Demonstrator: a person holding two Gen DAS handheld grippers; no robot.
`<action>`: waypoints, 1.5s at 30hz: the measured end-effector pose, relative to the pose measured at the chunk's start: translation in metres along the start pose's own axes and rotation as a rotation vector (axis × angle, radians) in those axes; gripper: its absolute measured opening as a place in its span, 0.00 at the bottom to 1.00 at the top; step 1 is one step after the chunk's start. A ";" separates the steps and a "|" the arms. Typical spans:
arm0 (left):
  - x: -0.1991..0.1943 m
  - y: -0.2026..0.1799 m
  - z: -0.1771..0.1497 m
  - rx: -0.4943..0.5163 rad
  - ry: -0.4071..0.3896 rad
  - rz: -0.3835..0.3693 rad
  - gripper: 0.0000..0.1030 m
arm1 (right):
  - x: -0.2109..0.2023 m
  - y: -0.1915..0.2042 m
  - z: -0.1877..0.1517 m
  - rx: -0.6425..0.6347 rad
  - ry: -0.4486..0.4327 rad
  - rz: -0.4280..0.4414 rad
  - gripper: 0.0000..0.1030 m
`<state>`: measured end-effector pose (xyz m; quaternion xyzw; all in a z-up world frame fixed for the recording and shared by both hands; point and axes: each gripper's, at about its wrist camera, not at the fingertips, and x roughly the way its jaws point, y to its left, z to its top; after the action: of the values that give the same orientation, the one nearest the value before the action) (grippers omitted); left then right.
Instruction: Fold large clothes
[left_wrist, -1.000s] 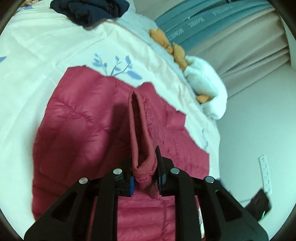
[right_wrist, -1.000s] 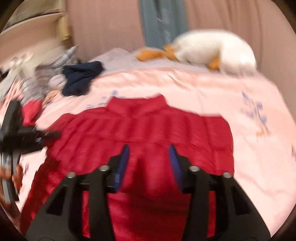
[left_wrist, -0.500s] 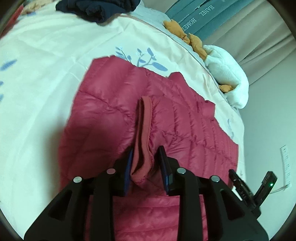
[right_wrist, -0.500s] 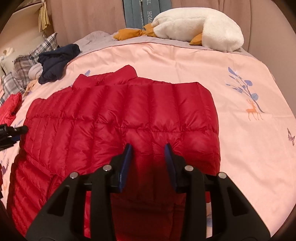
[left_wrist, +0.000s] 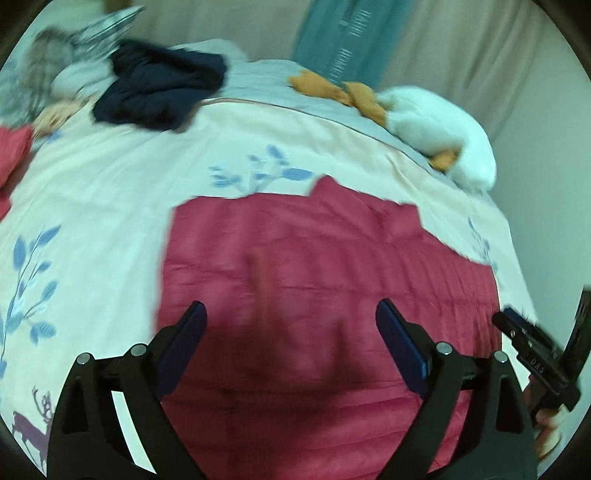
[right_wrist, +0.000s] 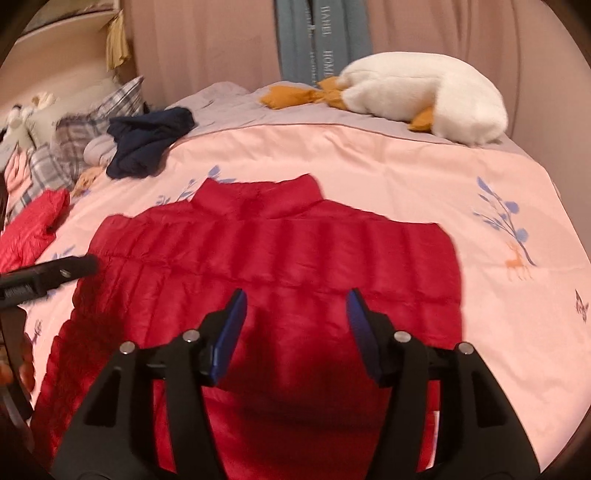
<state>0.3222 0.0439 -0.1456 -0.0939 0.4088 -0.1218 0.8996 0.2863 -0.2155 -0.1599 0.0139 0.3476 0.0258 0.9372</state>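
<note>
A red quilted down jacket lies flat on the bed, collar toward the far side; it also shows in the left wrist view, blurred. A narrow cuff or sleeve edge lies on the jacket ahead of the left gripper. My left gripper is open wide and empty above the jacket's near part. My right gripper is open and empty above the jacket's middle. Each gripper shows at the edge of the other's view: the right one and the left one.
The bed has a pale pink cover with blue leaf prints. A dark navy garment lies at the far left, another red garment at the left edge, plaid pillows behind. A white plush goose lies at the far side.
My left gripper has opened and let go of the red sleeve fold, which now lies on the jacket. My right gripper has opened wider. Both views have swung to face the bed squarely.
</note>
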 end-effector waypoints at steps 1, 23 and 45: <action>0.006 -0.013 -0.001 0.034 0.006 0.008 0.90 | 0.005 0.006 -0.001 -0.014 0.007 -0.002 0.56; 0.056 -0.042 -0.030 0.187 0.066 0.123 0.90 | 0.017 -0.044 -0.030 0.034 0.048 -0.091 0.62; -0.028 -0.009 -0.045 0.115 -0.032 0.166 0.93 | -0.069 -0.064 -0.072 0.131 0.012 -0.093 0.69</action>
<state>0.2685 0.0402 -0.1520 -0.0098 0.3931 -0.0683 0.9169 0.1897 -0.2826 -0.1721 0.0587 0.3542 -0.0406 0.9324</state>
